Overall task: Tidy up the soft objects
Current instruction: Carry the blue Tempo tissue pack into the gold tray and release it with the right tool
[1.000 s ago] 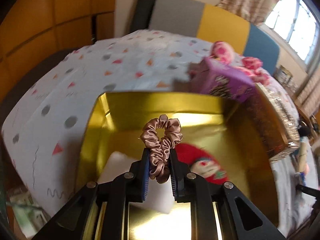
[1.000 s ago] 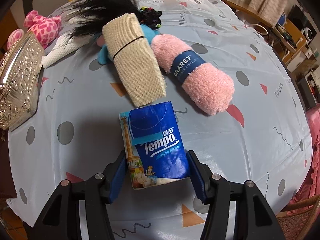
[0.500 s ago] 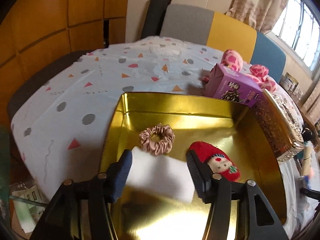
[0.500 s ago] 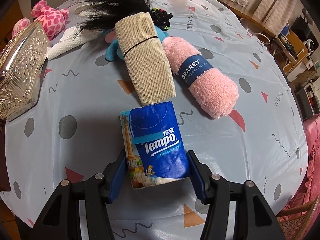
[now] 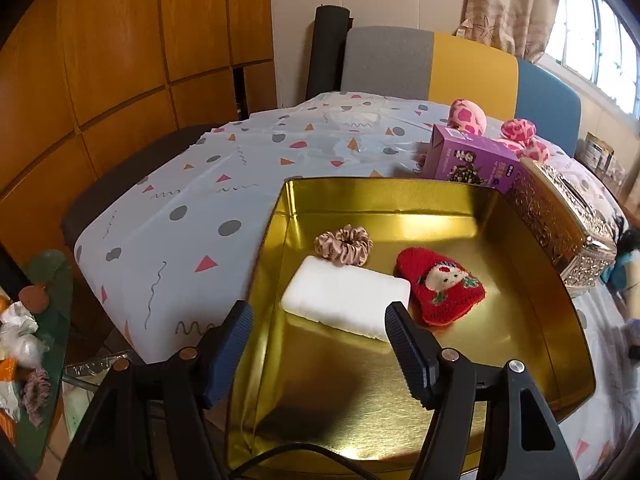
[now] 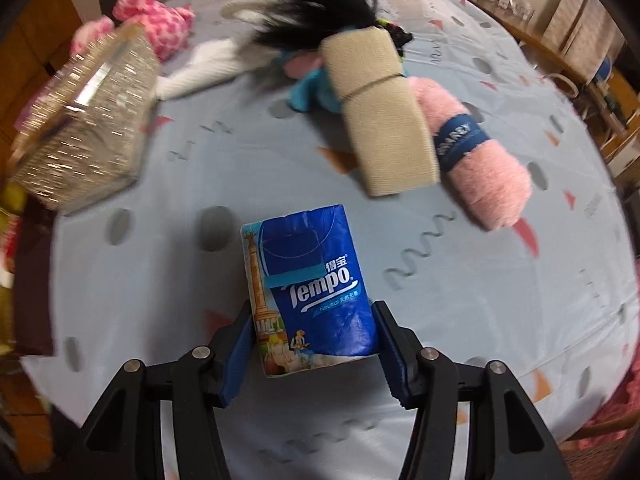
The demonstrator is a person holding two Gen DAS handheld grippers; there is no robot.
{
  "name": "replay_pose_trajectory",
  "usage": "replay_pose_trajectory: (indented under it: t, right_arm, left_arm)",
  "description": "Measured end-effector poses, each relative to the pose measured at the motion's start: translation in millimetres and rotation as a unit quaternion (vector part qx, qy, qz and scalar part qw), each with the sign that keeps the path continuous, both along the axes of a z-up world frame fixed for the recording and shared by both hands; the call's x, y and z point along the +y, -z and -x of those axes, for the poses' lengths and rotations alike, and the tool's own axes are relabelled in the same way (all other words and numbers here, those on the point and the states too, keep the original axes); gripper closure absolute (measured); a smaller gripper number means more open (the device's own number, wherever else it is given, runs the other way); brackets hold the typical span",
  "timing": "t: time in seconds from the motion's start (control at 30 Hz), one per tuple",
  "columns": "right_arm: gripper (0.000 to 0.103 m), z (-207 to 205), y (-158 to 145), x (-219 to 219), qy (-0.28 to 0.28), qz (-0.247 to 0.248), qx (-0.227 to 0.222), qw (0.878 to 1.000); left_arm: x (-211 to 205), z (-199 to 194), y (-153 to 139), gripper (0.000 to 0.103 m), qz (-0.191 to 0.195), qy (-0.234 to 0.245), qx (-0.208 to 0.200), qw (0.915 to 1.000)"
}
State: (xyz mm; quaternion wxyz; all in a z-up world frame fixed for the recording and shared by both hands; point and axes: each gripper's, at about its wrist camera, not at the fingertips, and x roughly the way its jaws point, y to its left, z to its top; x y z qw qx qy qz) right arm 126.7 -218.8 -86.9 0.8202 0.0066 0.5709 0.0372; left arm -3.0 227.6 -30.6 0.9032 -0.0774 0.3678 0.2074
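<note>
The right gripper clamps a blue tissue pack printed "Tempo" and "Neutral", lifted over the near edge of the patterned table. Beyond it lie a beige roll and a pink towel whose blue band reads "GRAREY" only blurrily. The left gripper is opening, nothing between its jaws, above the gold tin. Inside lie a satin scrunchie near the far wall, a white sponge and a red sock. A purple box stands at the tin's far corner; its print is unreadable.
</note>
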Motion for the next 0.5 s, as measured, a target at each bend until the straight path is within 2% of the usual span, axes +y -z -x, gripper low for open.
replay_pose_trajectory:
  t: [0.13, 0.23, 0.37, 0.5]
  right_arm:
    - [0.047, 5.0, -28.3, 10.0, -0.008, -0.051, -0.030, 0.998]
    - [0.047, -3.1, -54.7, 22.4, -0.016, -0.067, -0.055, 0.996]
    - [0.047, -32.9, -82.3, 37.6, -0.014, -0.067, -0.086, 0.994]
    - [0.047, -72.3, -95.2, 50.7, 0.008, -0.073, -0.099, 0.992]
  left_arm:
    - [3.6, 3.6, -8.0, 0.033, 0.003, -0.006, -0.010, 0.9999]
    - [4.3, 6.6, -15.2, 0.031, 0.004, -0.006, -0.020, 0.9998]
    - [5.5, 11.9, -24.0, 0.026, 0.005, -0.004, -0.030, 0.9995]
    - [8.5, 17.5, -29.7, 0.026, 0.007, -0.006, -0.038, 0.9993]
